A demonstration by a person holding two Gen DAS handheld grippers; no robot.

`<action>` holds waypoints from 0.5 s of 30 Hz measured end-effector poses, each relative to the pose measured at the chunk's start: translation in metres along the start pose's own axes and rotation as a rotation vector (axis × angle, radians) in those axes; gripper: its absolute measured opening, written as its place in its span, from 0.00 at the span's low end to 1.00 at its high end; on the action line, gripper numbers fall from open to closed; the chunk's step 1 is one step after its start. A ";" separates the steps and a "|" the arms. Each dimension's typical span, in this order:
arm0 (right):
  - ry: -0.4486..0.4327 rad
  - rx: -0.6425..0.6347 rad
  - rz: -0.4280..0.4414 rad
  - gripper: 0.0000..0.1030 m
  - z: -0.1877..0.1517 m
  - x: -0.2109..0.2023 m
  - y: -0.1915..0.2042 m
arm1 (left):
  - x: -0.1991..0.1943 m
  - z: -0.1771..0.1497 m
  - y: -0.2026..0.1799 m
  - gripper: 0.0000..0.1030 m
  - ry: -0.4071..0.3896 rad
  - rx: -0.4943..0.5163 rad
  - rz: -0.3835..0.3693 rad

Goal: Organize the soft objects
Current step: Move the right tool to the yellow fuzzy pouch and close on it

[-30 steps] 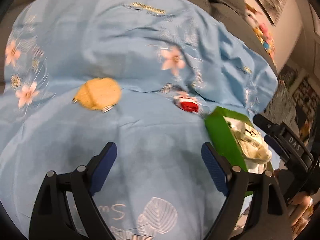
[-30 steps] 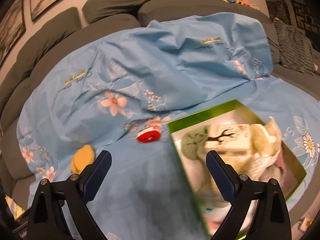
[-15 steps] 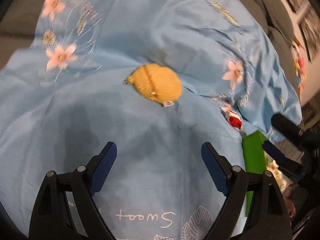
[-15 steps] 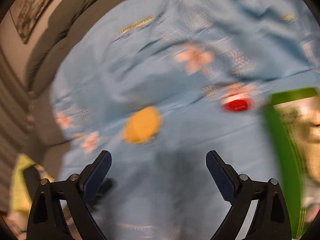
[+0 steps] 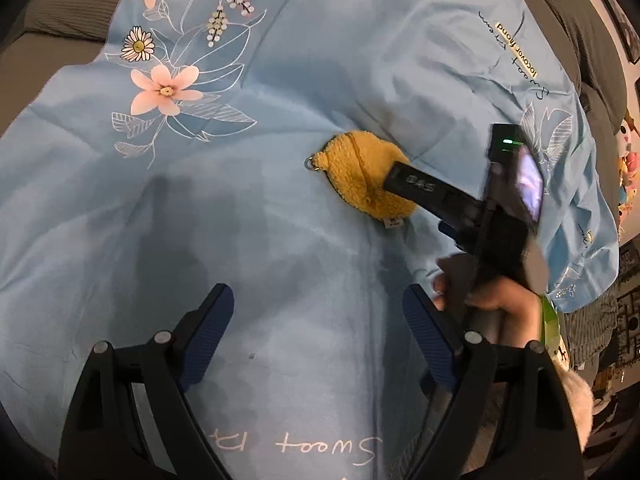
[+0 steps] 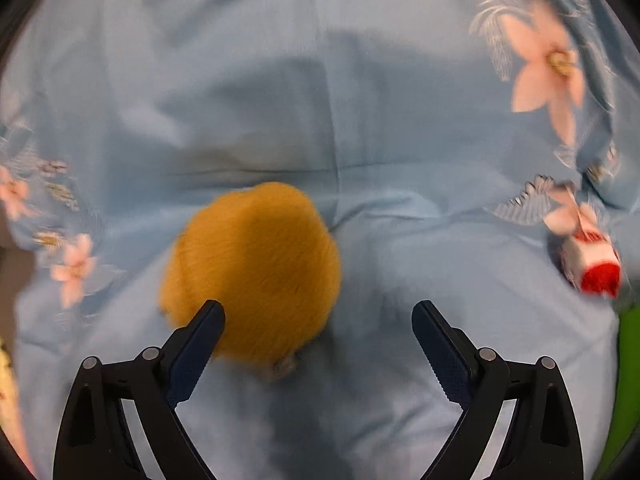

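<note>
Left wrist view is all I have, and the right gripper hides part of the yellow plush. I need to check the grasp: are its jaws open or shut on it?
Observer: Open. In the right wrist view the right gripper is spread wide. The yellow plush sits ahead, toward the left side of the gap, unclamped.
Operator: Is anything else loose out there?
Observer: Yes. A red-and-white soft toy lies on the blue blanket at that view's right edge.
</note>
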State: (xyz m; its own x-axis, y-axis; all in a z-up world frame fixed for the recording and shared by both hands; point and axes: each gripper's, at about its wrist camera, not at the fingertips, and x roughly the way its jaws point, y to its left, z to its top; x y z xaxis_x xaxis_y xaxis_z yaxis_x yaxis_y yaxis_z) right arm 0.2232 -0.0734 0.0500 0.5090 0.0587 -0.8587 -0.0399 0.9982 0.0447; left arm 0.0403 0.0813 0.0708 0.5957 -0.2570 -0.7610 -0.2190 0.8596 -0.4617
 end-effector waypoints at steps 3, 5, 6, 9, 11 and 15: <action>0.005 0.024 0.029 0.65 -0.001 0.016 0.000 | 0.002 0.003 0.001 0.83 0.007 -0.007 0.010; -0.007 0.065 0.053 0.47 -0.004 0.017 -0.002 | 0.003 0.005 0.002 0.83 0.003 -0.014 0.007; -0.015 0.068 0.065 0.30 -0.005 0.015 -0.001 | 0.003 0.005 0.002 0.83 0.006 -0.015 0.005; -0.037 0.075 0.054 0.15 -0.010 0.001 0.000 | 0.003 0.004 0.001 0.83 0.016 -0.013 0.005; -0.036 0.101 0.143 0.14 -0.015 -0.017 -0.007 | 0.001 0.004 0.001 0.83 0.012 -0.013 0.007; -0.065 0.136 0.247 0.13 -0.028 -0.065 -0.021 | 0.001 0.003 -0.001 0.83 0.007 -0.008 0.018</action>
State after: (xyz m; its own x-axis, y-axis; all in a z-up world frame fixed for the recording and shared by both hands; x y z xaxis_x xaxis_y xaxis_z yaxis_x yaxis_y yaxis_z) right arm 0.1669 -0.0983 0.0909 0.5521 0.2964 -0.7793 -0.0562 0.9458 0.3199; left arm 0.0433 0.0819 0.0721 0.5861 -0.2449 -0.7723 -0.2354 0.8607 -0.4515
